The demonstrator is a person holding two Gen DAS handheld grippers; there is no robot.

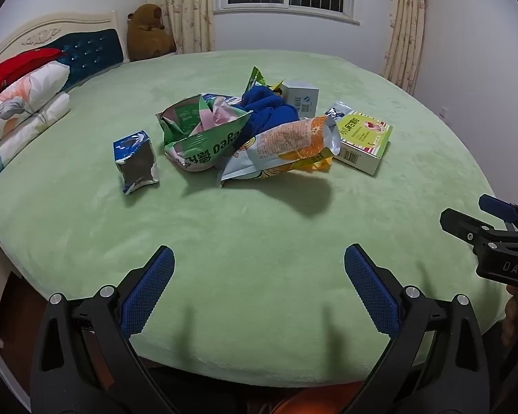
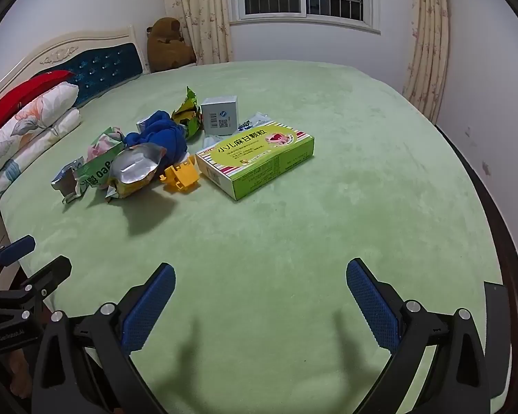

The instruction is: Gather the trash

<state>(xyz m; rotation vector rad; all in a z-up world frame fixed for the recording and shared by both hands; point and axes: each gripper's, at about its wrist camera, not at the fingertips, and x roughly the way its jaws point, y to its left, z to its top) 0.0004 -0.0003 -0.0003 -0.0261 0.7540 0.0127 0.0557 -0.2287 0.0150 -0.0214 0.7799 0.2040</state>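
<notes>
Green bed (image 1: 259,241) with trash heaped mid-sheet, both grippers wide and empty.
Left gripper (image 1: 259,279) should pinch the blue pack (image 1: 136,162) by its crumpled top; right gripper (image 2: 260,293) takes the box (image 2: 259,162) across its narrow edges.

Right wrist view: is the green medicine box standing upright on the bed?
No. The green medicine box lies flat on its broad face on the green bedspread, printed top facing up.

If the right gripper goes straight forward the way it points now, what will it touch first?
Probably the green box. The right gripper is open over bare blanket, and the box lies first in that line, slightly left of centre. Depth is hard to judge.
</notes>
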